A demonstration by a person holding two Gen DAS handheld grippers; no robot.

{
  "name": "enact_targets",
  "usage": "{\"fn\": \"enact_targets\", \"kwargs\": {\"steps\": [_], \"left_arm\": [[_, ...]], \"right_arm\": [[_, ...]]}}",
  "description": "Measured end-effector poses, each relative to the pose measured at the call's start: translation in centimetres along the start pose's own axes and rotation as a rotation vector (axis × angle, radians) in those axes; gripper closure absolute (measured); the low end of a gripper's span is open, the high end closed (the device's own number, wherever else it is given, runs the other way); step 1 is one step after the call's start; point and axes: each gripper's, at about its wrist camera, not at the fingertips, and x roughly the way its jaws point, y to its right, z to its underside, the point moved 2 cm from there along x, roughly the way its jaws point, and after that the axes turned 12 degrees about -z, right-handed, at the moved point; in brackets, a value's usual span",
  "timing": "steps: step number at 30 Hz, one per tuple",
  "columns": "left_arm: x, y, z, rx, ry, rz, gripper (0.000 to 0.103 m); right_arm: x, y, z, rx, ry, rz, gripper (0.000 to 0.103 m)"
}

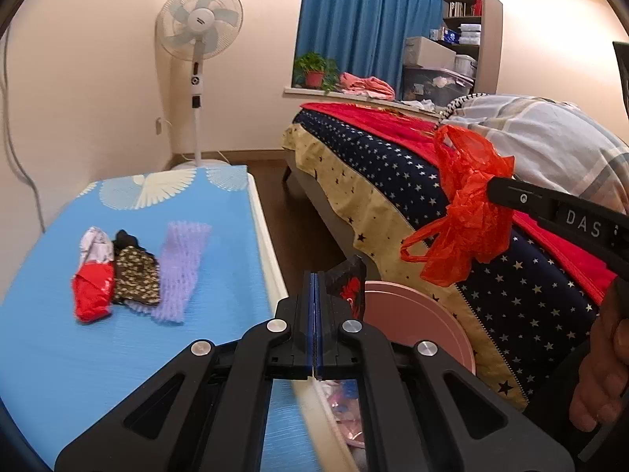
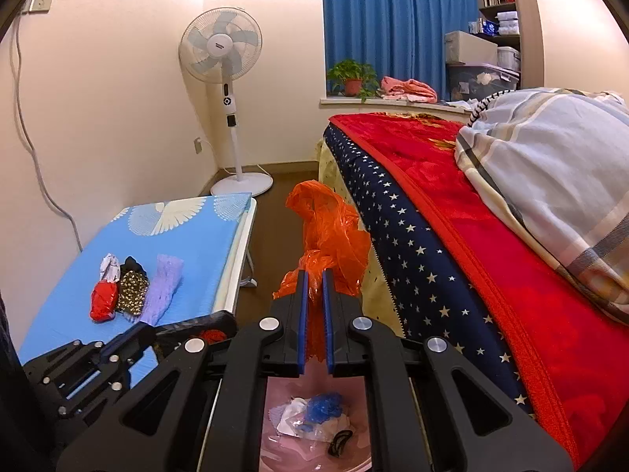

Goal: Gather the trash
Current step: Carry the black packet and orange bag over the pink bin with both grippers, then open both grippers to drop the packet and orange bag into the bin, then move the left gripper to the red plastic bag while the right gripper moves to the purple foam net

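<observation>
My left gripper (image 1: 316, 275) is shut on a black-and-red wrapper (image 1: 349, 282) that sticks out to the right of its fingertips, at the table's edge and just above a pink bin (image 1: 440, 310). In the right wrist view the same wrapper (image 2: 204, 330) shows at the lower left. My right gripper (image 2: 313, 275) is shut on a crumpled orange plastic bag (image 2: 328, 232) and holds it up over the bin (image 2: 281, 391), beside the bed. On the blue table cover (image 1: 47, 334) lie a red-and-white wrapper (image 1: 92, 275), a black gold-patterned wrapper (image 1: 137, 275) and a purple foam net (image 1: 182, 263).
The bin holds several scraps, one of them blue (image 2: 324, 411). A bed with a star-patterned skirt (image 1: 393, 188) and a red blanket (image 2: 511, 275) fills the right. A standing fan (image 1: 198, 35) is in the far corner. A narrow strip of floor (image 1: 291, 228) runs between table and bed.
</observation>
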Motion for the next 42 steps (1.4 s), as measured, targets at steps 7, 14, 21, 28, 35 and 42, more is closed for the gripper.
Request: {"fn": "enact_targets", "kwargs": {"steps": [7,14,21,28,35,42], "left_arm": [[1.5,1.6,0.5,0.006,-0.058,0.091,0.101],[2.1,0.6,1.1,-0.017,-0.083,0.075,0.087],[1.9,-2.5,0.7,-0.066,-0.074,0.034,0.087],[1.4,-5.1,0.8,-0.091,-0.067,-0.018,0.087],[1.5,-8.9,1.2,-0.147,-0.069,-0.097,0.087],[2.0,-12.9,1.7,-0.218,-0.085,-0.194,0.087]], "right_arm": [[0.5,0.5,0.3,0.015,-0.026,0.040,0.091],[0.8,1.0,0.4,0.044,-0.033,0.056,0.090],[1.0,0.4,0.5,0.029,-0.027,0.048,0.075],[1.7,-1.2,0.7,0.006,-0.031,0.006,0.059],[3.6,-4.4,0.7,-0.019,-0.036,-0.083,0.059],[6.7,-8.1,1.1,-0.050,-0.064,-0.204,0.066]]}}
